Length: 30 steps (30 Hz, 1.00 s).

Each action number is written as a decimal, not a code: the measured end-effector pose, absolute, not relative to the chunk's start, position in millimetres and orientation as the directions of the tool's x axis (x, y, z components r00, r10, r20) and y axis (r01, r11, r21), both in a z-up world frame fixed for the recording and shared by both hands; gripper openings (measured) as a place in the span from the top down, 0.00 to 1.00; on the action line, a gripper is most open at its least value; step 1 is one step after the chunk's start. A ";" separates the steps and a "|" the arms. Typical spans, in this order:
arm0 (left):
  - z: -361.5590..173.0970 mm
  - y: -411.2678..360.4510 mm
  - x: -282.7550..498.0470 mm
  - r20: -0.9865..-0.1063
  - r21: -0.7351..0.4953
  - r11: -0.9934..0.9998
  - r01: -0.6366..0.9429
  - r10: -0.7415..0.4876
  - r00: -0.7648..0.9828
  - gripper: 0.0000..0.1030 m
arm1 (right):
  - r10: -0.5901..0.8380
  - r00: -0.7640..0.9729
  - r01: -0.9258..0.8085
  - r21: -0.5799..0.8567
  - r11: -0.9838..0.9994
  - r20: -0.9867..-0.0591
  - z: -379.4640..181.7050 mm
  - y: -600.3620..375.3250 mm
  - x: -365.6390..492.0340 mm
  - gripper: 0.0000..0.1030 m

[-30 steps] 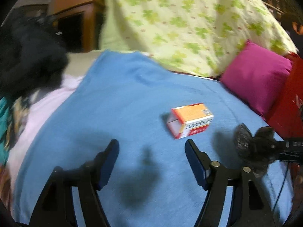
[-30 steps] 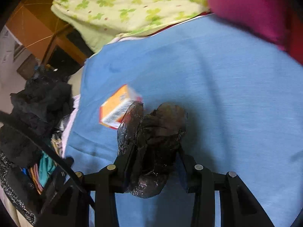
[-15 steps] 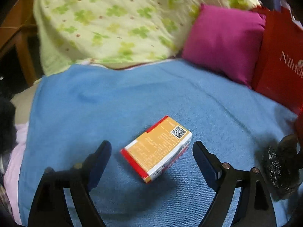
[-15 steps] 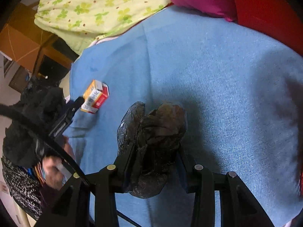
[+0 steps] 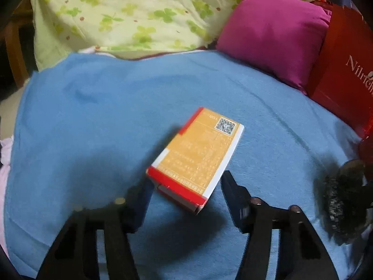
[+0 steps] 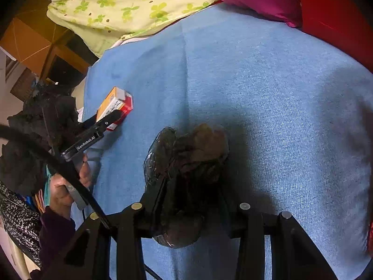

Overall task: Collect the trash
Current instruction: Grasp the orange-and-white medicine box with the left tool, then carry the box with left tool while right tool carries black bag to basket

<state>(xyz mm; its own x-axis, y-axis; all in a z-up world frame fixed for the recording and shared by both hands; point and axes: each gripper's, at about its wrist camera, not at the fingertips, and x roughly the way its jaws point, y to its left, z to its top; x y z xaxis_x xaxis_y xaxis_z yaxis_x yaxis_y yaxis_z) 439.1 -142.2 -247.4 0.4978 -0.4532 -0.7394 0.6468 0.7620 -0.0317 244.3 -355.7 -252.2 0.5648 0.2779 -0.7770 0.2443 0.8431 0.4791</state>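
Left gripper [image 5: 186, 186]: its jaws are closing around the near end of the box [image 5: 198, 158]; both pads are sitting just beside the box's sides, not yet pressing.
Right gripper [image 6: 193, 186]: it is clamping a crumpled black bag [image 6: 186, 168] between its fingers, angled down over the blanket [image 6: 279, 93].
Box: it is lying flat on the blanket, orange face up, its code corner pointing away.
Left hand [image 6: 67, 184]: it is gripping the left gripper's handle, a dark sleeve showing at the wrist; only the right wrist view is showing this.
Right wrist view: it is catching the left gripper from the side, one finger lying along the box.
Left wrist view: it is showing the bag at the right edge, blurred and cut off.
Backdrop: a pink cushion [image 5: 275, 35], a clover-print quilt [image 5: 130, 11] and a red bag [image 5: 345, 65] are lying beyond the blanket.
Hard to tell: the left finger is blurring with motion.
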 end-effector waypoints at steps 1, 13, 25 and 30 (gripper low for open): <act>-246.0 -143.3 436.0 -0.736 -0.047 0.753 0.657 -0.471 0.487 0.42 | 0.269 0.568 0.243 0.471 0.848 -0.778 -251.3 -354.3 244.3 0.58; -232.5 -158.6 375.0 -0.729 -0.095 0.670 0.736 -0.550 0.407 0.42 | 0.208 0.590 0.245 0.418 0.875 -0.780 -248.1 -348.5 252.8 0.58; -183.6 -152.6 316.5 -0.647 0.040 0.784 0.619 -0.452 0.614 0.42 | 0.132 0.727 0.180 0.372 0.911 -0.674 -209.1 -343.5 234.5 0.58; -166.9 -155.4 261.3 -0.603 0.099 0.831 0.548 -0.388 0.697 0.42 | 0.066 0.805 0.166 0.331 0.929 -0.590 -181.4 -340.5 214.0 0.58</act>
